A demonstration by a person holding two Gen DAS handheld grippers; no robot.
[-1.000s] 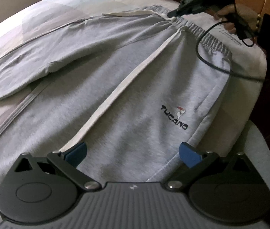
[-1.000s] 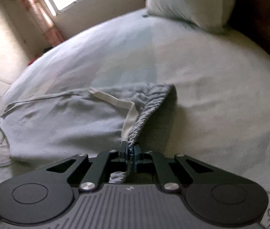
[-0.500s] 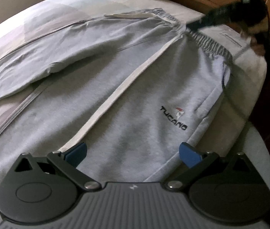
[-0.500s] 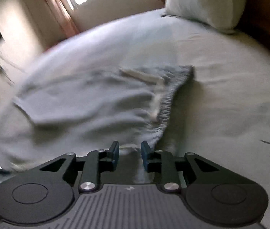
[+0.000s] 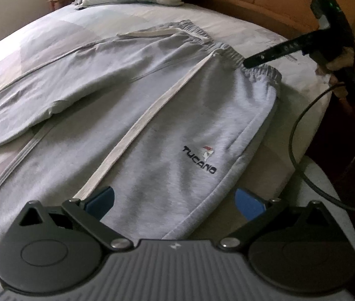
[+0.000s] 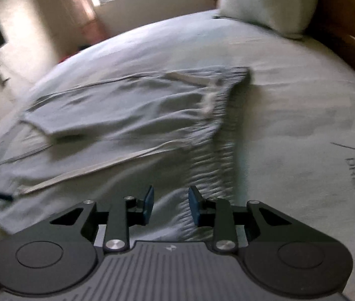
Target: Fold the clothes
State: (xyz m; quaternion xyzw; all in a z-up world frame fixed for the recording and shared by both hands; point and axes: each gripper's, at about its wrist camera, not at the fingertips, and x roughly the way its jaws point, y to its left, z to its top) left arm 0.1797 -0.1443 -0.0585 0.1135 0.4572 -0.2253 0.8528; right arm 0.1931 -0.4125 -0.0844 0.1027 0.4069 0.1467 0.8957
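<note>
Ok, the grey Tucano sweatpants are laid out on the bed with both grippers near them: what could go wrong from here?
1. The right gripper hangs over the elastic waistband with its jaws opening and nothing between them; a re-grip might catch one layer only.
2. The cable loops down by the bed edge and could snag or drag across the sweatpants.
3. The far leg lies folded and creased; folding over it may lock in wrinkles.

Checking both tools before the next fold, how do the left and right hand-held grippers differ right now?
The left hand-held gripper gapes wide over the grey sweatpants; the right hand-held gripper is only narrowly parted, its jaws opening, beside the waistband. Both have blue pads and grip nothing.
</note>
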